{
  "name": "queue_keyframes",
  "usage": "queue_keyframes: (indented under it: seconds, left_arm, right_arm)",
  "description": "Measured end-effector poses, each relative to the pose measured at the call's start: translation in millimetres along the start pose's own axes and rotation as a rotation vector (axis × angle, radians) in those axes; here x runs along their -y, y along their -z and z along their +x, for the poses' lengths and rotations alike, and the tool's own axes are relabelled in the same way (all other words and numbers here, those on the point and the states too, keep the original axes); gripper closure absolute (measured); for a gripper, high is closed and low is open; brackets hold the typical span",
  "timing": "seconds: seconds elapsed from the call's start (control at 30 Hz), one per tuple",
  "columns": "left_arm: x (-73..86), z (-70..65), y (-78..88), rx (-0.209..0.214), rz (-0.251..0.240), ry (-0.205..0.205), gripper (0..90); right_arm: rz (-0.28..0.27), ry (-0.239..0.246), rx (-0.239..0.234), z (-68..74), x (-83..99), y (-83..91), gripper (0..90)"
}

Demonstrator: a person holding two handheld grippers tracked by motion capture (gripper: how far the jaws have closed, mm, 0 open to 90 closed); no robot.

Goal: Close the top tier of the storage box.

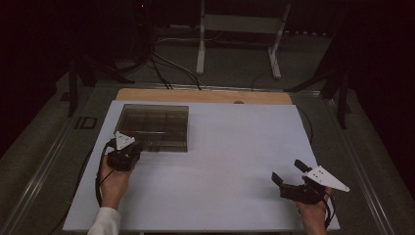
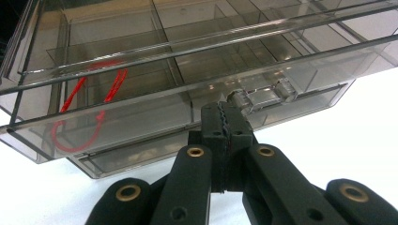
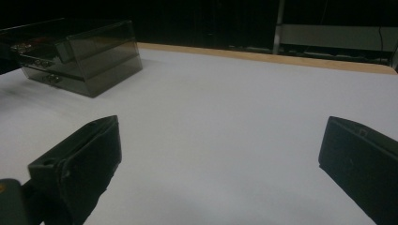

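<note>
**benchrat:** ok starting nearest the camera. The right gripper (image 1: pixel 288 174) is sitting at the near right corner of the white table (image 1: pixel 230 161), a hand wrapped around it from below. Its jaws are standing wide apart, nothing between them, just bare tabletop showing through the gap in the right gripper view. It's pointing across the table toward the far left.

**slowpoke_42:** and the other one?

**benchrat:** The left gripper (image 1: pixel 131 146) is sitting a bit further in on the left side, a white sleeve (image 1: pixel 104 221) showing at the bottom edge. Jaws are clenched tight together, the toothed pads meeting right at the front lip of the clear plastic organizer box (image 1: pixel 154 126). In the left gripper view the tips (image 2: pixel 225 119) are pressing up against the lid edge just beside the little clear latch (image 2: pixel 263 96). Can't tell if they're actually pinching a bit of the plastic or only touching it.

**slowpoke_42:** where's the box sitting?

**benchrat:** Far left part of the table, flat on it, well apart from the right gripper. It's smoky transparent with dividers making compartments inside. There's a red loop, looks like a rubber band (image 2: pixel 89 108), lying in one of the left-hand compartments as the left gripper view shows it.

**slowpoke_42:** anything behind?

**benchrat:** A wooden board edge (image 1: pixel 203 95) is peeking out past the table's far side, then cables (image 1: pixel 161 68) and a white stand (image 1: pixel 240 39) on the floor.
</note>
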State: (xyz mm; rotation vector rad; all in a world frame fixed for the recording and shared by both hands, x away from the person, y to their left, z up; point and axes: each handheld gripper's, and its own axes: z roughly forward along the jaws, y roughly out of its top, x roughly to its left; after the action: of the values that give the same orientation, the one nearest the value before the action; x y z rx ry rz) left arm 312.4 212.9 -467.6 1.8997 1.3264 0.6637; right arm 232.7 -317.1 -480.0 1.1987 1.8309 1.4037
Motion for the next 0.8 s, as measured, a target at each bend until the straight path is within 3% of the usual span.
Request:
queue_keyframes:
  seconds: [0.8]
  left_arm:
    - [-5.7,0.3,-3.6,-0.006,-0.007,0.002,90.0]
  right_arm:
    - [-0.002,0.001,0.001,-0.7,-0.3,0.8,0.0]
